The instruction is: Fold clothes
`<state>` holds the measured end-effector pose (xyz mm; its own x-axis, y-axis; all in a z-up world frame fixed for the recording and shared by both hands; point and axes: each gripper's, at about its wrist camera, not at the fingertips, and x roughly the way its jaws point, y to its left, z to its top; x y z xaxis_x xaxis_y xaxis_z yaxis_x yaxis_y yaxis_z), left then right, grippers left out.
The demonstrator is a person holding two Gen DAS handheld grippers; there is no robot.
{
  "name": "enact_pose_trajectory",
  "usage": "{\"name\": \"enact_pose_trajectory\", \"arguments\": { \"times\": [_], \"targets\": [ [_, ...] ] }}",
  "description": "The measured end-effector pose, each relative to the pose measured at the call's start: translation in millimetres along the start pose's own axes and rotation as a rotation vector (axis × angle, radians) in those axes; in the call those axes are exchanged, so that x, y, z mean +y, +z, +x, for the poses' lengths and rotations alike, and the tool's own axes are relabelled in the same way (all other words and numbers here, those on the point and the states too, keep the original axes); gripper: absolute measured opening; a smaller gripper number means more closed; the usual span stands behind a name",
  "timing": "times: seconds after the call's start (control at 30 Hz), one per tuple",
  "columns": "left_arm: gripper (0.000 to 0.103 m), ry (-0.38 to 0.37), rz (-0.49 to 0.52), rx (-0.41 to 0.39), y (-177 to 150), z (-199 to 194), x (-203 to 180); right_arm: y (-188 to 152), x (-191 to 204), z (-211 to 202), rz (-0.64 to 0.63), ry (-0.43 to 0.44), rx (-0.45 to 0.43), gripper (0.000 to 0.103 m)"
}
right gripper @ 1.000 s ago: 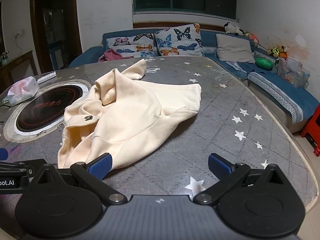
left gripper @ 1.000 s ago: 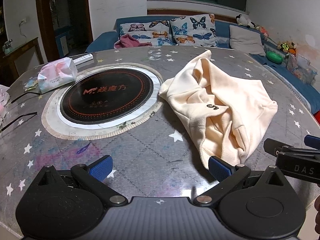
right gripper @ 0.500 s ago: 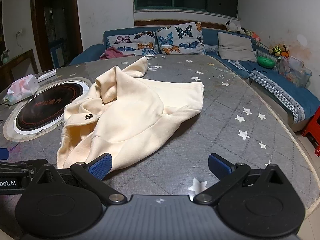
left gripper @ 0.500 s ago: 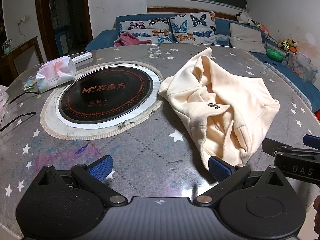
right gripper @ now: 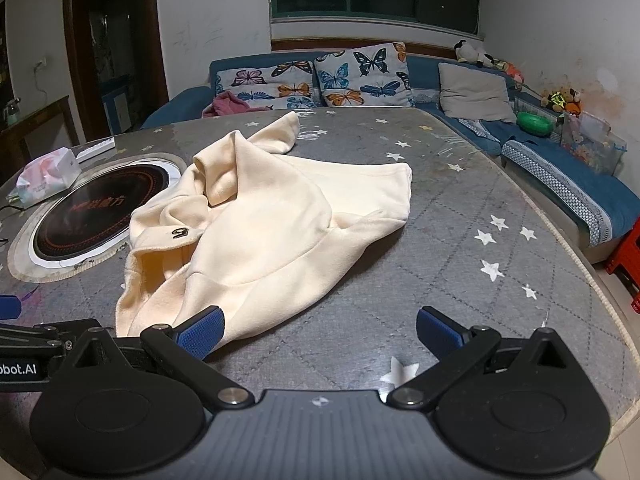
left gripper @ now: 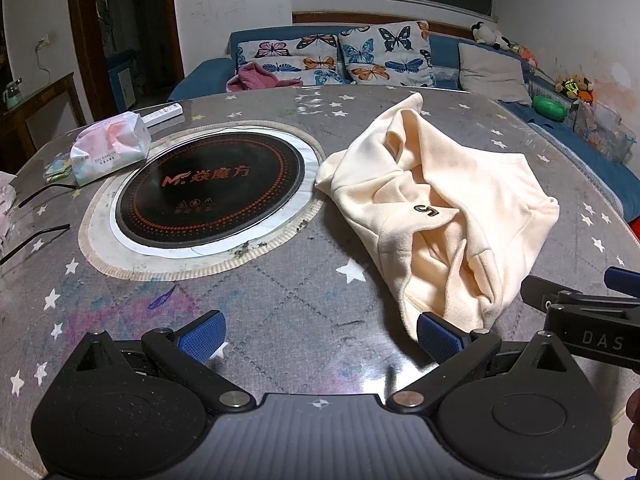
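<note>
Garment (left gripper: pixel 436 208) crumpled on table (left gripper: pixel 280 292), just right of induction plate (left gripper: pixel 208 196). Left gripper (left gripper: pixel 320 338) and right gripper (right gripper: pixel 320 332) both spread wide, empty, at garment's near hem.

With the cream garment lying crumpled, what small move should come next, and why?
Probably ease the left hand-held gripper forward to close on the near hem of the crumpled cream fleece garment. Both it and the right hand-held gripper are open and empty, and the hem lies bunched right by the left one's right finger.
</note>
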<state>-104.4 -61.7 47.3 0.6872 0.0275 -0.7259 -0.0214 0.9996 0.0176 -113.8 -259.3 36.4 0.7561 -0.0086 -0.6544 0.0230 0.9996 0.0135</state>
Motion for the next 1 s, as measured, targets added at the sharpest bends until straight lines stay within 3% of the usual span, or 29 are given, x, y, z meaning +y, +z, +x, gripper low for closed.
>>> {"name": "enact_pose_trajectory", "arguments": {
  "times": [0.63,1.0],
  "targets": [
    [0.103,0.001,0.012,-0.005,9,3,0,5,4,1,-0.021,0.006,-0.006,0.103],
    [0.103,-0.008,0.016,-0.057,35,8,8,25,5,13,-0.053,0.034,-0.020,0.099]
  ]
}}
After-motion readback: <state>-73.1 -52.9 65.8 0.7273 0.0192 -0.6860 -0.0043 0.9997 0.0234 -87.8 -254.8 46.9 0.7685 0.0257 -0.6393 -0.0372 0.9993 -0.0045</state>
